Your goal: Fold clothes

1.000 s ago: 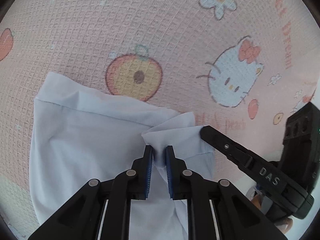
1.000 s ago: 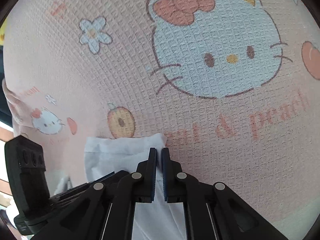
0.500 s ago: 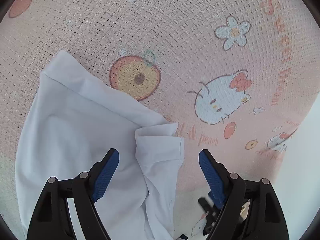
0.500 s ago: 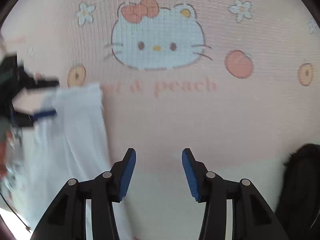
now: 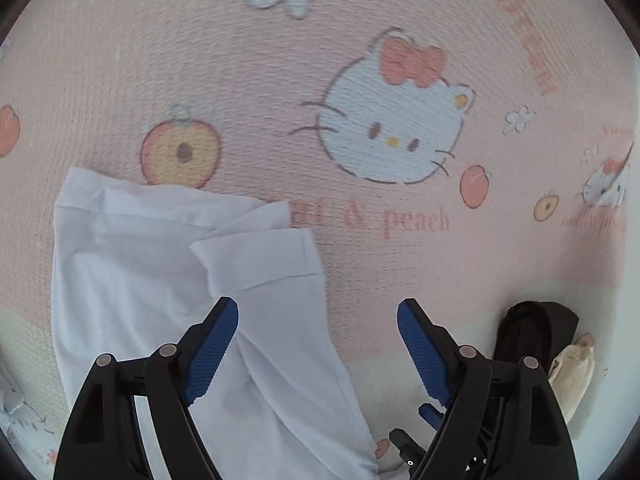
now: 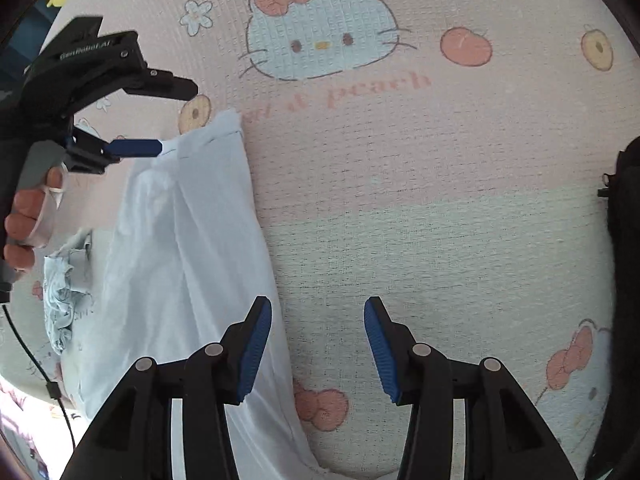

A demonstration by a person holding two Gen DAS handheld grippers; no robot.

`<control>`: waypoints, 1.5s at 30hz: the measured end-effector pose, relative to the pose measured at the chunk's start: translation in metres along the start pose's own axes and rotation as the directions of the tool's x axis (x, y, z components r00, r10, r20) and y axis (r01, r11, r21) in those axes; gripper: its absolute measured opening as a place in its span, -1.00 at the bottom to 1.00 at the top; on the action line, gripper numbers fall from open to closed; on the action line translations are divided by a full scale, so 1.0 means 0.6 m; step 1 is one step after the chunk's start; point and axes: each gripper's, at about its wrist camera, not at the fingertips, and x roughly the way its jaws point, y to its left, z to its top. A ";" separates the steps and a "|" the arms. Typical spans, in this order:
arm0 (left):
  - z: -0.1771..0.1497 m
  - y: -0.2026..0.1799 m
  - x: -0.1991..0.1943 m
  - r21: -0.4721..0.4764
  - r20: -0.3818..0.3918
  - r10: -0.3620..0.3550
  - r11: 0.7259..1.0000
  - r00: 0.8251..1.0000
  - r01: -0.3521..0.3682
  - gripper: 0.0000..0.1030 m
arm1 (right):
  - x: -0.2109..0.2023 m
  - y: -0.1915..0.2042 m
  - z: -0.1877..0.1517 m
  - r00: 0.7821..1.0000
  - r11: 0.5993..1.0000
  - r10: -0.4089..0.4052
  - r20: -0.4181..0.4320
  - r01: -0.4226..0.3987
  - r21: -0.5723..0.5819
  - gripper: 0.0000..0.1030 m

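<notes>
I see the white garment [image 5: 160,280] lying flat on the pink cartoon-print blanket [image 5: 360,260], just below the printed peach with the dark centre [image 5: 180,152]. Its folded-over sleeve or cuff end [image 5: 260,258] lies next to the "& peach" lettering [image 5: 400,220]. The garment's lower part runs out of the left wrist view, so I cannot make out its full shape or what kind of top it is. In the right wrist view the same garment [image 6: 180,240] shows as a long strip with its top corner touching the peach print [image 6: 195,112]; its near end is hidden behind my right hand-held gripper [image 6: 318,344].

Left hand-held gripper [image 5: 318,352]: fingers wide apart, holding nothing; one blue pad [image 5: 212,352] is over the cloth, the other over bare blanket. Right hand-held gripper: fingers likewise spread and empty, left pad [image 6: 254,350] at the garment's edge. I cannot tell whether either touches the fabric.

From the right wrist view the left hand-held gripper [image 6: 176,116] appears from the side, hand [image 6: 28,216] partly cut off by the frame.

A crumpled pale-blue cloth [image 6: 64,280] sits beside the garment, away from the lettering. A dark item [image 5: 536,336] and a beige one [image 5: 572,372] lie on the far side of the lettering from the garment; both are too unclear to identify.
</notes>
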 end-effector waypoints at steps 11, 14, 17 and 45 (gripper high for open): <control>0.002 -0.059 0.071 0.045 -0.072 0.172 0.985 0.983 -0.169 0.58 | 0.036 0.009 -0.018 0.997 1.000 -0.017 -0.078 0.017 -0.006 -0.08; 0.003 -0.072 0.088 0.082 -0.072 0.234 0.970 0.970 -0.228 0.57 | 0.036 0.008 -0.017 0.997 1.000 0.013 -0.075 -0.012 0.008 -0.08; -0.003 -0.089 0.109 0.139 -0.085 0.306 0.946 0.948 -0.292 0.43 | 0.036 0.005 -0.016 0.998 1.000 0.013 -0.063 -0.013 0.011 -0.09; -0.043 0.040 0.052 0.128 -0.118 0.164 0.981 0.979 -0.149 -0.82 | 0.060 0.110 -0.008 0.991 0.969 -0.136 -0.007 0.132 -0.208 -0.09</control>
